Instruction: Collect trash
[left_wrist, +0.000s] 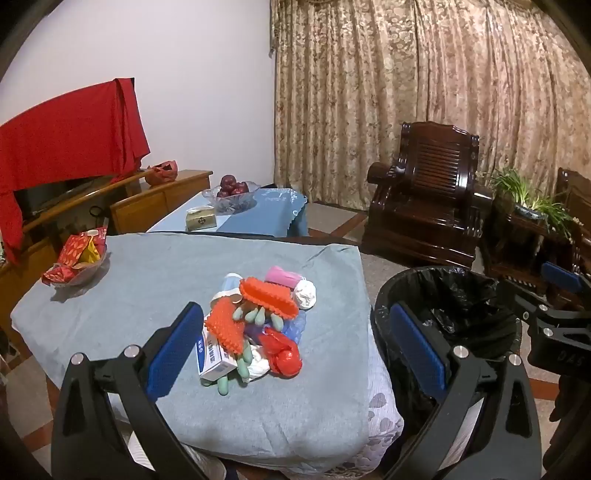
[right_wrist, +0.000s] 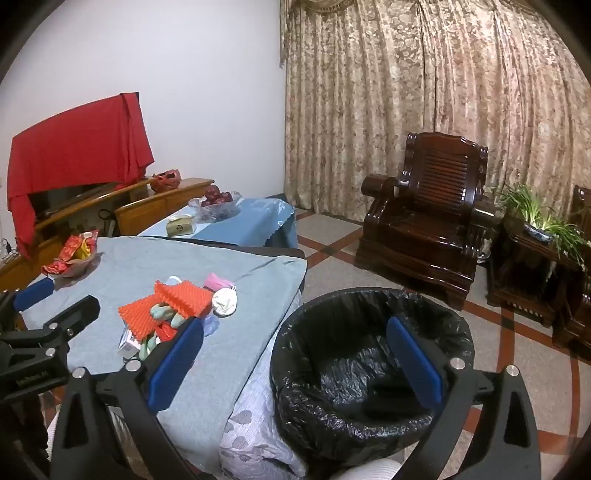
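A home living room is showing here. Patterned curtains (right_wrist: 424, 103) are hanging from ceiling to floor across the upper right of the frame, and a carved dark wooden armchair (right_wrist: 424, 218) is standing before them on a tiled floor (right_wrist: 332, 236). At right a potted plant (right_wrist: 539, 218) is sitting on a side table. At left a red cloth (right_wrist: 74, 147) is draping over a television on a wooden cabinet (right_wrist: 162, 206), and a glass bowl of apples (right_wrist: 216, 201) is resting on a blue-covered worktop (right_wrist: 258, 221).
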